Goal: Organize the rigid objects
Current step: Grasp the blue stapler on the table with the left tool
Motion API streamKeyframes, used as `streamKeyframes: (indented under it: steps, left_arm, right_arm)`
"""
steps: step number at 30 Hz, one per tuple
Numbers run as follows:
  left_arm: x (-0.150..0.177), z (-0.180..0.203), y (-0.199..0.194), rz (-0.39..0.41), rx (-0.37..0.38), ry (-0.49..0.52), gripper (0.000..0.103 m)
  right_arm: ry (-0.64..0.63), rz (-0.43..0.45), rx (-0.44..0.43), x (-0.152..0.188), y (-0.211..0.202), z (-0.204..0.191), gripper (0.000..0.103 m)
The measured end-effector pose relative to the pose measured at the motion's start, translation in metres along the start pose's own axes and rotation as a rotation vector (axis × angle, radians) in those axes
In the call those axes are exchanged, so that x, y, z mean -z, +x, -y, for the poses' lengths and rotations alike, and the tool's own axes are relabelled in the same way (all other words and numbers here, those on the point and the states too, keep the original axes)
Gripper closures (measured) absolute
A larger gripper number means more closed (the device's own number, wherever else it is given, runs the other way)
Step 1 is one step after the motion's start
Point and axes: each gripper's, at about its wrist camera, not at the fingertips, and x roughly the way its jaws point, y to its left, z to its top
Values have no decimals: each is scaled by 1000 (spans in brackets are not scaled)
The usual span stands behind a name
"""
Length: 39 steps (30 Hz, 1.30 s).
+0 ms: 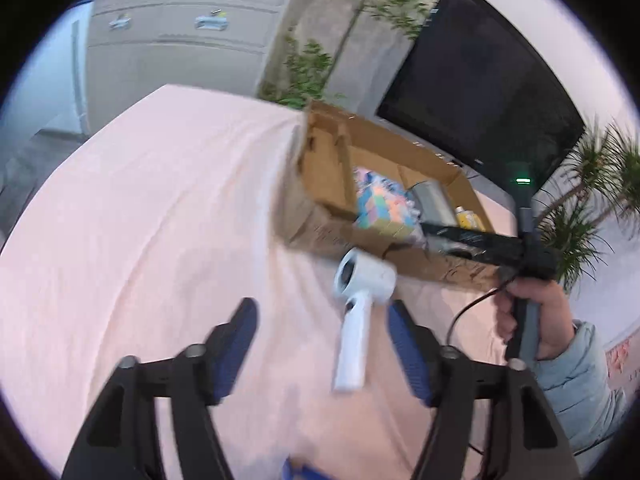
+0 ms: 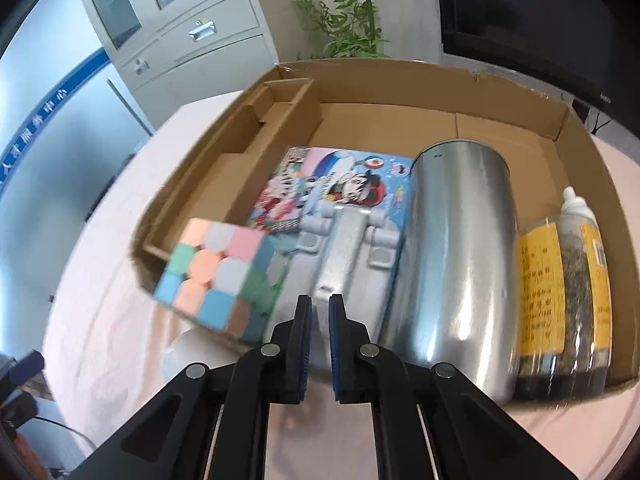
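A white handheld fan (image 1: 358, 312) lies on the pink cloth between the wide-open fingers of my left gripper (image 1: 320, 344), its head toward the cardboard box (image 1: 320, 196). My right gripper (image 2: 320, 304) hovers over the box's near edge (image 2: 576, 394), its jaws close together with a thin gap and nothing between them. In the box lie a pastel puzzle cube (image 2: 218, 280), a blister-packed toy on a colourful card (image 2: 340, 216), a silver metal can (image 2: 460, 248) and a yellow-labelled jar (image 2: 564, 280). The fan's white head (image 2: 188, 354) peeks out below the cube.
A grey metal cabinet (image 2: 180, 32) and potted plants (image 2: 348, 28) stand behind the table. A black monitor (image 1: 484, 92) is at the right. The pink cloth (image 1: 160, 220) covers the table left of the box. The other hand and its cable (image 1: 532, 312) are at the right.
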Motion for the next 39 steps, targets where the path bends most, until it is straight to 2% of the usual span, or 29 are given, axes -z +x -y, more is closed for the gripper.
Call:
streamKeyframes:
  steps: [2, 3, 4, 5, 8, 10, 12, 15, 17, 19, 20, 21, 24, 26, 27, 29, 30, 32, 33, 34, 35, 37, 39]
  left_arm:
    - [19, -10, -14, -26, -23, -40, 26]
    - [25, -13, -17, -40, -26, -53, 26]
    - [35, -18, -22, -62, -29, -79, 26]
    - [44, -23, -26, -82, -30, -108, 26]
    - [78, -37, -29, -135, -8, -202, 26]
    - [105, -49, -17, -207, 17, -278, 26]
    - [124, -54, -10, -230, 55, -336, 27]
    - [140, -47, -1, -241, 95, -361, 28]
    - [146, -39, 7, -253, 107, -361, 28]
    - [147, -33, 14, -260, 108, -358, 28]
    - [145, -30, 17, -256, 116, -359, 28]
    - [146, -26, 20, -254, 122, -360, 28]
    - [138, -3, 31, -261, 132, -319, 28]
    - [127, 19, 34, -254, 174, -266, 28]
    - [120, 37, 39, -261, 209, -227, 28]
    - [108, 73, 51, -295, 326, -145, 28]
    - [102, 93, 58, -318, 381, -100, 28]
    - [92, 125, 70, -335, 409, -8, 28]
    - [89, 132, 74, -338, 409, 15, 28]
    - [85, 138, 80, -346, 404, 33, 28]
    - [84, 138, 83, -352, 403, 35, 28]
    - [82, 137, 98, -382, 385, 24, 28]
    - [85, 136, 113, -422, 378, 4, 28]
  right_arm:
    - [-51, 89, 24, 15, -30, -7, 76]
    - [-73, 131, 16, 29, -47, -9, 35]
    - [-77, 175, -7, 48, -65, -11, 0]
    - [-85, 208, -34, 66, -78, -15, 2]
    - [-307, 157, -155, 138, -100, -56, 2]
    - [-456, 141, -253, 190, -112, -88, 4]
    - [-552, 118, -386, 231, -121, -118, 5]
    - [-599, 64, -435, 261, -114, -146, 8]
    - [-613, 30, -420, 271, -102, -155, 19]
    - [-643, -35, -365, 278, -82, -166, 46]
    - [-651, -57, -341, 280, -74, -167, 54]
    - [-642, -85, -323, 282, -67, -166, 59]
    - [-609, -58, -294, 286, -71, -155, 61]
    - [-445, -91, -363, 275, -71, -123, 61]
    - [-290, -128, -442, 265, -70, -93, 62]
    - [-84, -145, -527, 254, -69, -46, 66]
    - [0, -113, -518, 250, -75, -16, 67]
    - [51, -55, -422, 246, -88, 18, 59]
    - [86, 0, -315, 246, -104, 41, 50]
    - [102, 38, -255, 246, -116, 55, 41]
    - [108, 74, -206, 247, -129, 66, 37]
    - [72, 135, -98, 251, -154, 76, 33]
    - [-11, 131, -69, 252, -157, 62, 32]
